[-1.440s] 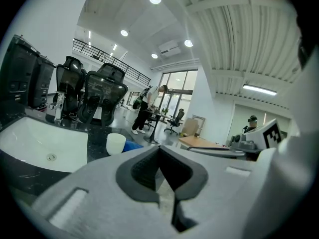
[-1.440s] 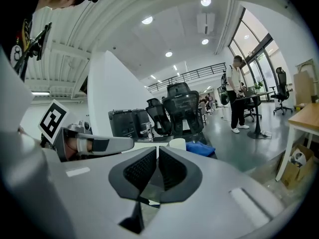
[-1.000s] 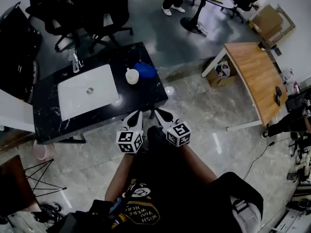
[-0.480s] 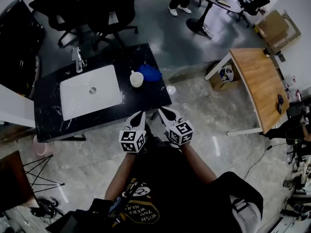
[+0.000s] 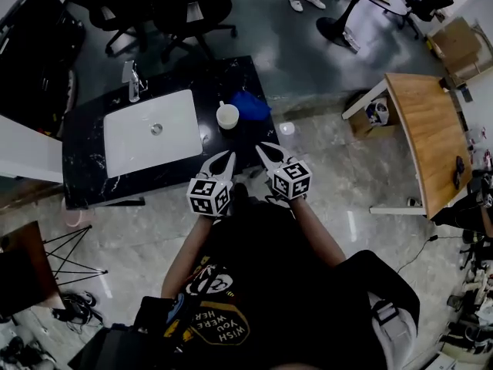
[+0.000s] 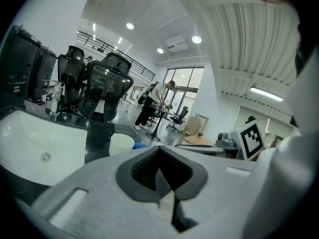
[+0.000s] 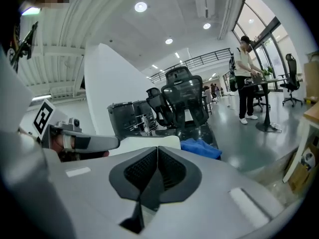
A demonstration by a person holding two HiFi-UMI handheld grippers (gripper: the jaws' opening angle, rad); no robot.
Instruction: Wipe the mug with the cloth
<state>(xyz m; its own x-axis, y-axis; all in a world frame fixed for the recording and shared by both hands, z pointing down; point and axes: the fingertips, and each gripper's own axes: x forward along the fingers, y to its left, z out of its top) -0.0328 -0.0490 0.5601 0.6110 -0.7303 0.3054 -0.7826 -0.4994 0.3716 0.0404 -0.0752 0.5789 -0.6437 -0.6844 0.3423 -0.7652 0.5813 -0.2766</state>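
A white mug [image 5: 227, 116] stands on the black marble counter [image 5: 85, 183], just right of the white sink [image 5: 152, 131]. A crumpled blue cloth [image 5: 252, 105] lies against the mug's right side. Both grippers hover side by side over the counter's near edge, short of the mug. My left gripper [image 5: 228, 156] is shut with nothing in it, and so is my right gripper [image 5: 260, 146]. The left gripper view looks past closed jaws [image 6: 159, 150] to the mug [image 6: 121, 144] and a sliver of cloth [image 6: 140, 146]. In the right gripper view the cloth [image 7: 202, 149] lies beyond the closed jaws [image 7: 157, 151].
A faucet [image 5: 133, 79] stands at the sink's far left corner. Black office chairs [image 5: 177, 10] crowd behind the counter. A wooden desk [image 5: 427, 137] is off to the right, with a person standing at a round table [image 7: 245, 78] farther back.
The counter, mug and cloth have slid lower and closer in the head view as the person steps toward them. Both grippers stay shut and now reach the counter's near edge.
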